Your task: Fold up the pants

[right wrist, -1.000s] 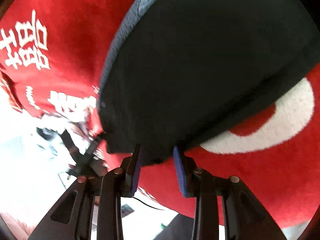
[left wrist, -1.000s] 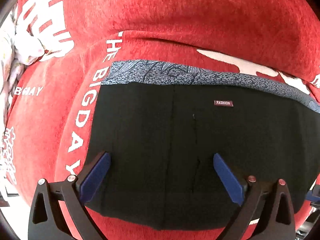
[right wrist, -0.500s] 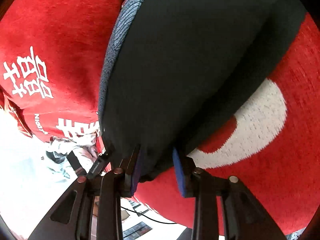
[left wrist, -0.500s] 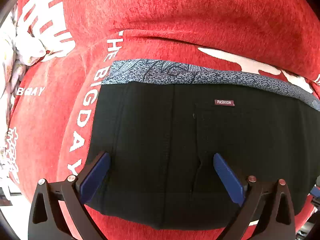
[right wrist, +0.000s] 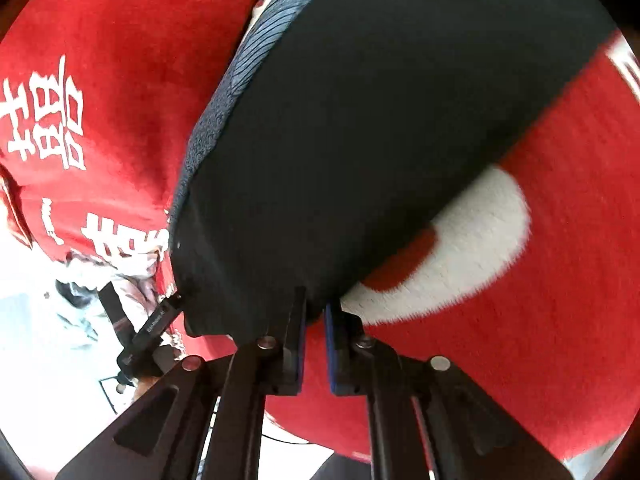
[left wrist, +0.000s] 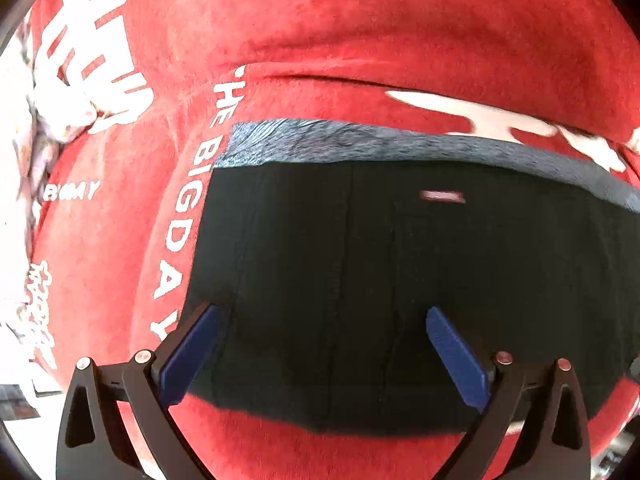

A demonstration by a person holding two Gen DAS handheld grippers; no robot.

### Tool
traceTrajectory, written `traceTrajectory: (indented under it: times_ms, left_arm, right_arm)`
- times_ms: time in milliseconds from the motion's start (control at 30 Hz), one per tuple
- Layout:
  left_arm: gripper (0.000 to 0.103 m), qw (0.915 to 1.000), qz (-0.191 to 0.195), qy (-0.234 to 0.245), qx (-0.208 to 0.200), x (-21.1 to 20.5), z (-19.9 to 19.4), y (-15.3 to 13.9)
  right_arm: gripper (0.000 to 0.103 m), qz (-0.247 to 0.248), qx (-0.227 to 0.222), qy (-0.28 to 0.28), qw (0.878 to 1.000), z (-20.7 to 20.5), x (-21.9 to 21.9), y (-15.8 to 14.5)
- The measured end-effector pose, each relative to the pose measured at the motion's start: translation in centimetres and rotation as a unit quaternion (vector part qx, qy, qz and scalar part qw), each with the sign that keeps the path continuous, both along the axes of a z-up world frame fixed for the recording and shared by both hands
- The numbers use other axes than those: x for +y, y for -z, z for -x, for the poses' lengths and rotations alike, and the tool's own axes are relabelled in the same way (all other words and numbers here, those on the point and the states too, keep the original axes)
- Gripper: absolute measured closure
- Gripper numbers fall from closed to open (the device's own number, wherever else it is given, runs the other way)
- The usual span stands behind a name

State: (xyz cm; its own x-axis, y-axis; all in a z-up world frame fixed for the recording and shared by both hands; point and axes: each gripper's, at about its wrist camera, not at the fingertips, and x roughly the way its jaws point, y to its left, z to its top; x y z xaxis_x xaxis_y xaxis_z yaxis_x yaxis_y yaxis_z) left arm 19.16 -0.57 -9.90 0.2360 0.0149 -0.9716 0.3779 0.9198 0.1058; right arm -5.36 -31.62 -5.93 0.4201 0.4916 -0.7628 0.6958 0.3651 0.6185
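– Though blurred toward the edges, clear enough to read. Status on pants [left wrist: 400, 280]?

– Black, spread flat on red cover [left wrist: 360, 40]. Grey patterned waistband [left wrist: 360, 144] along far edge in left wrist view. Small label [left wrist: 443, 197] just below band, too smeared to read.

– Left gripper [left wrist: 324, 354]?

– Released, spread wide, nothing pinched. Pointing steeply down over near part of pants. One blue pad [left wrist: 192, 348] at left edge of fabric, other over the middle. Cannot tell whether touching cloth.

– Right gripper [right wrist: 315, 322]?

– Just been closing. Now clenched on pants, thin fold of black fabric caught between pads [right wrist: 298, 320]. Only a narrow slot left, filled by cloth.

– Where on the garment?

– Near corner, away from waistband. In right wrist view, band running up along left side of fabric, grip at bottom tip. Rest of pants lying on cover beyond the grip.

– Anything else around?

– White lettering "THE BIGDAY" [left wrist: 188, 216] printed on cover, just beside left edge of pants. White round patch [right wrist: 460, 240] with red spot inside, just beside gripped corner, partly under the fabric. Pale patterned cloth [left wrist: 24, 140] bunched at far left of left wrist view, well apart from pants.
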Motion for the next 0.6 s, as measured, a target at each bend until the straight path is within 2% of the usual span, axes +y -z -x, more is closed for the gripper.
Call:
traceTrajectory:
  times_ms: [67,133,167,233,300,333,367,400,433,467,533,600]
  left_arm:
    - [0.000,0.9995,0.020,0.023,-0.007,-1.3,1.3,-1.7]
    - [0.000,0.9975,0.038,0.059,-0.012,-3.9,3.1,-2.8]
    - [0.000,0.9966,0.043,0.069,-0.012,-4.9,3.6,-3.0]
    - [0.000,0.9935,0.068,0.091,0.009,-8.4,5.2,-2.3]
    - [0.000,0.9923,0.064,0.102,0.029,-11.0,6.4,-0.9]
    - [0.000,0.9916,0.051,0.111,0.042,-12.5,7.0,0.3]
    - [0.000,0.9916,0.034,0.116,0.046,-13.2,7.6,1.4]
    - [0.000,0.9924,0.012,0.118,0.033,-13.6,8.1,1.9]
    - [0.000,0.9926,0.013,0.120,0.016,-13.7,8.5,1.6]
    - [0.000,0.9919,0.011,0.125,0.018,-13.5,8.6,1.4]
    - [0.000,0.9918,0.007,0.124,0.030,-13.0,8.5,1.1]
    - [0.000,0.9918,0.001,0.121,0.039,-12.7,8.6,0.4]
  right_arm:
    - [0.088,0.034,-0.001,-0.017,0.999,0.2,-1.1,-2.3]
    - [0.088,0.089,-0.009,-0.032,0.995,-0.5,-2.3,-4.7]
    - [0.088,0.124,-0.012,-0.040,0.991,-1.1,-3.2,-5.9]
    - [0.086,0.161,-0.009,-0.047,0.986,-2.8,-4.5,-6.5]
    - [0.072,0.167,0.020,-0.052,0.984,-3.8,-5.3,-5.3]
    - [0.070,0.169,0.047,-0.065,0.982,-4.0,-5.2,-3.9]
    - [0.071,0.167,0.064,-0.078,0.981,-3.7,-5.0,-2.7]
    - [0.072,0.163,0.057,-0.080,0.982,-3.2,-4.9,-2.2]
    - [0.072,0.167,0.040,-0.074,0.982,-2.3,-4.7,-2.7]
    - [0.070,0.172,0.048,-0.077,0.981,-1.7,-4.6,-3.0]
    - [0.066,0.186,0.099,-0.084,0.974,0.3,-4.4,-3.0]
    - [0.065,0.154,0.084,-0.054,0.983,2.7,-4.8,-3.2]
